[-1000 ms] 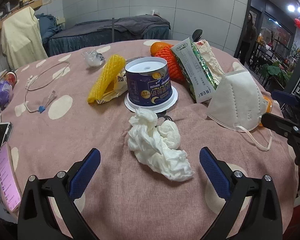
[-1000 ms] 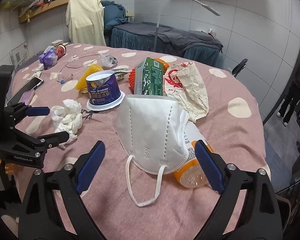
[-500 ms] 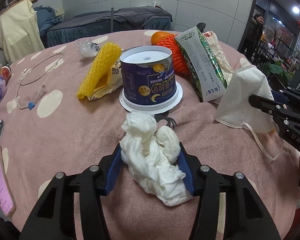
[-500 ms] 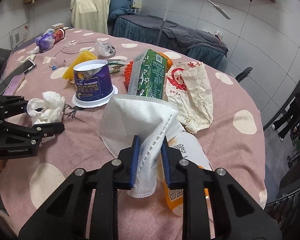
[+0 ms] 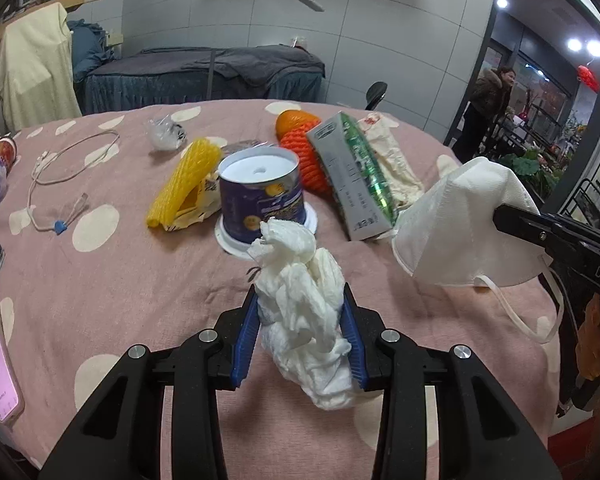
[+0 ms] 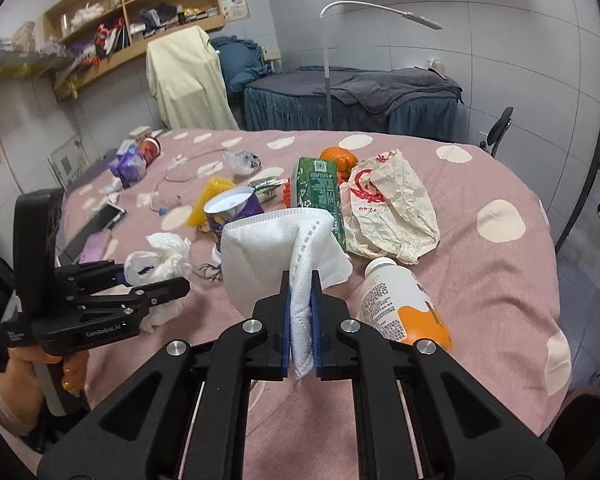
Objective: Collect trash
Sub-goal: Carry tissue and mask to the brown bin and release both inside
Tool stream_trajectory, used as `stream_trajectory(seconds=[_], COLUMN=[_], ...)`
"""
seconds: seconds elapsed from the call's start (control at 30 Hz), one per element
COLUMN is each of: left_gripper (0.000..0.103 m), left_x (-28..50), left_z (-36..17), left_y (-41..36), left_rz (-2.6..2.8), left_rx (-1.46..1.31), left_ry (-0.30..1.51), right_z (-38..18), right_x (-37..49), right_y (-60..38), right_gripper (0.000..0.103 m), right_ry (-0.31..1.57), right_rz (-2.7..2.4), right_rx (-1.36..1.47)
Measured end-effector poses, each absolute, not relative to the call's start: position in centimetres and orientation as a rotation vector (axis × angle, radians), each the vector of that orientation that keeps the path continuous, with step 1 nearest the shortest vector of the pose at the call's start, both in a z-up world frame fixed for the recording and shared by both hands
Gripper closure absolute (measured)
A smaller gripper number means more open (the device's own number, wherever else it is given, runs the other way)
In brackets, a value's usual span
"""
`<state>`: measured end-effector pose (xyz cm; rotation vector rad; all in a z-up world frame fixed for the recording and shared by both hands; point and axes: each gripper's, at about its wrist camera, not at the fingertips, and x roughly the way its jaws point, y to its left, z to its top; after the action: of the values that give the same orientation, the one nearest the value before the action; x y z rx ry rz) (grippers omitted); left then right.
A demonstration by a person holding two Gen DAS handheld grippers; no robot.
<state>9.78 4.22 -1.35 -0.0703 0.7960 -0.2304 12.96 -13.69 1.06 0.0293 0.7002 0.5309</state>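
Tissue (image 5: pixel 304 304) sits crumpled between the left gripper (image 5: pixel 300 344) jaws, clamped and lifted off the worktop (image 5: pixel 112 280). The right gripper (image 6: pixel 301 336) jaws pinch the face mask (image 6: pixel 276 248) by its fold; its dangling strap could snag the bottle (image 6: pixel 400 304) just beside them.

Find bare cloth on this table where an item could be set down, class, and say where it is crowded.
Bare: the near edge by the left tongs, and the far right past the paper bag. Crowded: the middle, around the purple cup, green carton and yellow net.
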Motion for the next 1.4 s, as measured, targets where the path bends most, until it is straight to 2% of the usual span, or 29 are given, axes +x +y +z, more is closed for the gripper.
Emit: stream_trajectory(seconds=[0.27,0.53,0.67,1.0,1.13,1.4], left_gripper=[0.065,0.065,0.065,0.065,0.065,0.065], left_x=[9.6,9.6,9.6,9.6,9.0,8.2], left_z=[1.2,1.7,2.1,2.3,2.5,1.8], left_y=[0.2,-4.6,-5.1,-6.6,-9.3,-16.9], left_rz=[-0.364,-0.476,-0.488,-0.532,-0.615,-0.813], left_rx=[-0.062,0.004,0.008,0.019,0.043,0.139], left_ry=[0.737,0.727,0.711,0.71,0.708,0.763], right_z=[5.0,5.1,4.7,4.6,1.4,-12.3], right_x=[9.2,6.6,5.3,2.4,1.9,2.3], right_y=[-20.6,-26.8,-27.0,-34.2,-38.1,-43.6], right_gripper=[0.094,0.094,0.094,0.095,0.095,0.094], right_ry=[0.583,0.577,0.602,0.571,0.674,1.088], right_rz=[0.397,0.405,0.305,-0.044,-0.278,-0.356], right_rx=[0.151,0.328,0.211,0.215,0.195,0.429])
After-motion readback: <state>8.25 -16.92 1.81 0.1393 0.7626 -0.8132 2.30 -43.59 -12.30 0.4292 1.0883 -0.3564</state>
